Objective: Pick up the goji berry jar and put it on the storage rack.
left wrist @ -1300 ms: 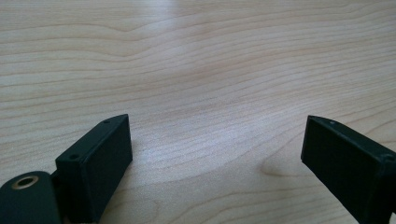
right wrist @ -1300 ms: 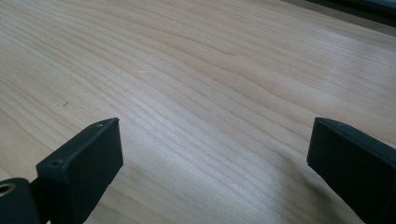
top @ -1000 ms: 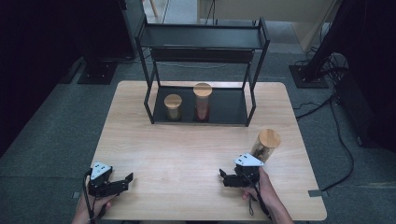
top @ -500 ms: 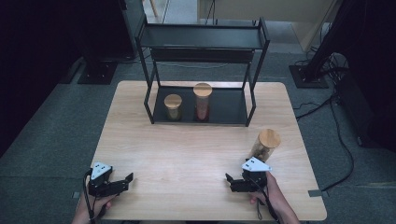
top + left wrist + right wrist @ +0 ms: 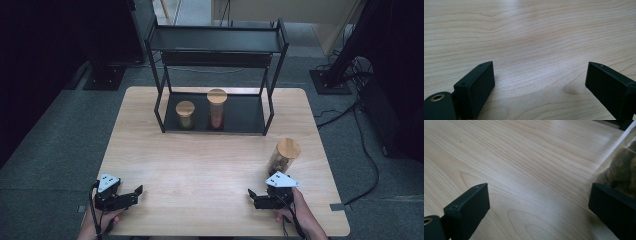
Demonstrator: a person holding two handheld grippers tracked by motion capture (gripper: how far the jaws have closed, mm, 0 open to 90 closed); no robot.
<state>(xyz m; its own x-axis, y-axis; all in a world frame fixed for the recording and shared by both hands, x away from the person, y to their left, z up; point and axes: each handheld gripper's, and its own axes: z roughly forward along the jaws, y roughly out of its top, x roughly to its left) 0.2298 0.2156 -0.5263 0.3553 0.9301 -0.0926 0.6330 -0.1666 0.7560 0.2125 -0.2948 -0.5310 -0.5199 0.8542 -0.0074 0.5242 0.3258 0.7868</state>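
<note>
A glass jar with a wooden lid (image 5: 283,155) stands on the wooden table (image 5: 200,160) at the right; its brown contents show at the right edge of the right gripper view (image 5: 621,170). My right gripper (image 5: 251,197) lies open just in front of that jar, jaws pointing left, with bare wood between them (image 5: 538,186). My left gripper (image 5: 136,194) rests open near the front left edge, and there is nothing between its jaws (image 5: 540,66). A short jar (image 5: 185,114) and a tall jar (image 5: 217,107) stand on the lower shelf of the black rack (image 5: 272,85).
The black two-tier rack stands at the back middle of the table, its top shelf (image 5: 215,40) bare. Cables (image 5: 365,150) and stand bases (image 5: 327,82) lie on the grey floor around the table.
My right gripper has drawn back a little toward the front edge and to the right, beside the jar. The left gripper has stayed put.
</note>
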